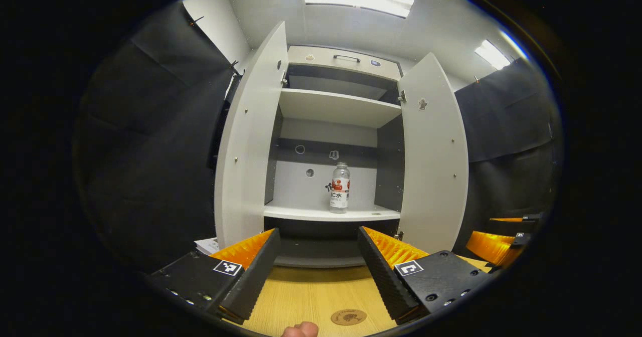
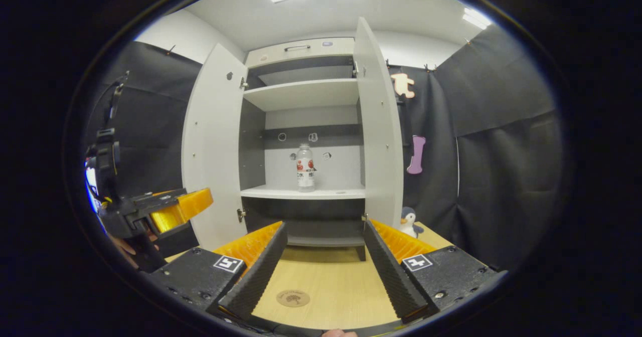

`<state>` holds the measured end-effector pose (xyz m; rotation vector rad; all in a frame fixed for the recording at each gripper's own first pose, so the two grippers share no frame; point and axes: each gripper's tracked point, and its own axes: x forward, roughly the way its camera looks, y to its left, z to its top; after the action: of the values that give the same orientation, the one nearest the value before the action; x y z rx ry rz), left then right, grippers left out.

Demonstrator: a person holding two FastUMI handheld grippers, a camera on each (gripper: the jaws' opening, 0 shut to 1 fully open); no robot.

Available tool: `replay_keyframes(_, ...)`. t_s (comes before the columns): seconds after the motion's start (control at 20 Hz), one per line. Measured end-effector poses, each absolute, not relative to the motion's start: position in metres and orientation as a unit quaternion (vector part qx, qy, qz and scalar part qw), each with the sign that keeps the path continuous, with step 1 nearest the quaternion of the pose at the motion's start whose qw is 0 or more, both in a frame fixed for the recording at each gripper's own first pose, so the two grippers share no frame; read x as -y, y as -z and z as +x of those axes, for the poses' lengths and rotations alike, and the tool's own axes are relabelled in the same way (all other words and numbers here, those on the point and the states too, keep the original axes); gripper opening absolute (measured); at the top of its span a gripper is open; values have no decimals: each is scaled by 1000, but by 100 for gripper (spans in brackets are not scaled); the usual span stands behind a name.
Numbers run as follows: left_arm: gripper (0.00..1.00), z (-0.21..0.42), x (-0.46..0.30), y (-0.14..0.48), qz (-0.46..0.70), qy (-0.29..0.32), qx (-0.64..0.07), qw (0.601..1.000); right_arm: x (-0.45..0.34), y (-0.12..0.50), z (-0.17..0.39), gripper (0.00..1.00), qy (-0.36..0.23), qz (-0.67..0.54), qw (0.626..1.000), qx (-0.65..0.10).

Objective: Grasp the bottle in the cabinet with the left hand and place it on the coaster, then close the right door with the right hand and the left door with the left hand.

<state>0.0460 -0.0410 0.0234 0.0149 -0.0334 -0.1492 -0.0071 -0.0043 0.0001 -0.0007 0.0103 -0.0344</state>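
Bottle (image 1: 339, 187) stands upright on the lower shelf (image 1: 321, 212) of the cabinet (image 1: 332, 57), toward the right half of the shelf, set back from the front edge. Clear body, pale cap, a printed band round the middle. In the right gripper view the same bottle (image 2: 305, 168) sits near the middle of that shelf (image 2: 281, 192). Nothing touches it.

Both doors swung wide. Left door (image 1: 248, 141) and right door (image 1: 434, 151) frame the opening; an upper shelf (image 1: 336, 106) lies above the bottle, bare as far as can be seen.

Coaster (image 1: 348, 317): a small round disc, flat on the wooden tabletop (image 1: 306, 297), in front of the cabinet and well apart from the bottle. In the right gripper view the coaster (image 2: 293, 298) lies between that gripper's fingers on the table.

Left gripper (image 1: 317, 269) is held low over the tabletop, aimed at the cabinet opening, jaws spread wide, nothing between them. Right gripper (image 2: 324, 269) likewise faces the cabinet with jaws wide apart and holding nothing. The right gripper also shows at the far right edge of the left gripper view (image 1: 501, 244), beside the right door.

A fingertip (image 1: 300, 330) shows at the bottom edge of the left gripper view. A small toy penguin (image 2: 409, 221) sits on the table just right of the right door (image 2: 379, 126).
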Motion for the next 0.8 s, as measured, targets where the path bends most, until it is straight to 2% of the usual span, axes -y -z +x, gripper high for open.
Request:
replay_keyframes(0.1, 99, 68, 50, -33, 0, 92, 22, 996, 6, -2, -7, 100, 20, -1, 1000, -4)
replay_keyframes(0.35, 99, 136, 86, -62, -1, 138, 38, 990, 18, -5, -9, 100, 40, 0, 999, -3)
replay_keyframes(0.4, 94, 151, 93, -66, -5, 145, 40, 989, 21, -5, -9, 100, 46, 1, 999, -3)
replay_keyframes(0.45, 99, 165, 102, -71, -11, 152, 43, 987, 25, -5, -10, 100, 52, 3, 999, -4)
replay_keyframes(0.75, 99, 262, 142, -64, 6, 172, 18, 985, 48, -11, -16, 100, 91, 1, 996, -6)
replay_keyframes(0.8, 95, 278, 145, -60, 6, 171, 12, 985, 52, -11, -17, 100, 99, 0, 995, -7)
